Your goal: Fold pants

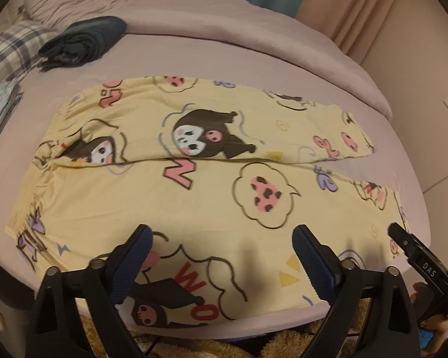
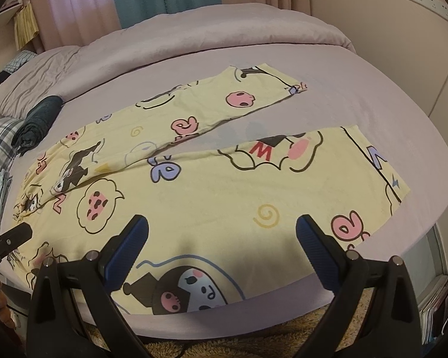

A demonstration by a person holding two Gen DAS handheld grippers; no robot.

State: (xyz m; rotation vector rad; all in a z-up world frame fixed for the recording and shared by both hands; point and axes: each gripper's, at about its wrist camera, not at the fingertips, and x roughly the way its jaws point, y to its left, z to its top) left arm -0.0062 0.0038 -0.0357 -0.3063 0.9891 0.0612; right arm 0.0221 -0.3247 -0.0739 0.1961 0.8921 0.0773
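Yellow cartoon-print pants [image 1: 194, 185] lie spread flat on the bed, waistband at the left, both legs running right. They also show in the right wrist view [image 2: 212, 191], where the two legs part toward the cuffs. My left gripper [image 1: 222, 238] is open and empty, hovering over the near leg by the bed's front edge. My right gripper [image 2: 222, 232] is open and empty over the near leg further toward the cuff. A finger of the right gripper [image 1: 415, 253] shows at the right of the left wrist view.
The pants lie on a lilac sheet [image 1: 254, 59] with a bunched duvet [image 2: 224, 29] behind. A rolled dark garment [image 1: 80, 41] and plaid fabric [image 1: 12, 50] lie at the far left. A wall [image 2: 373, 15] stands right, shaggy rug [image 2: 254, 340] below the bed edge.
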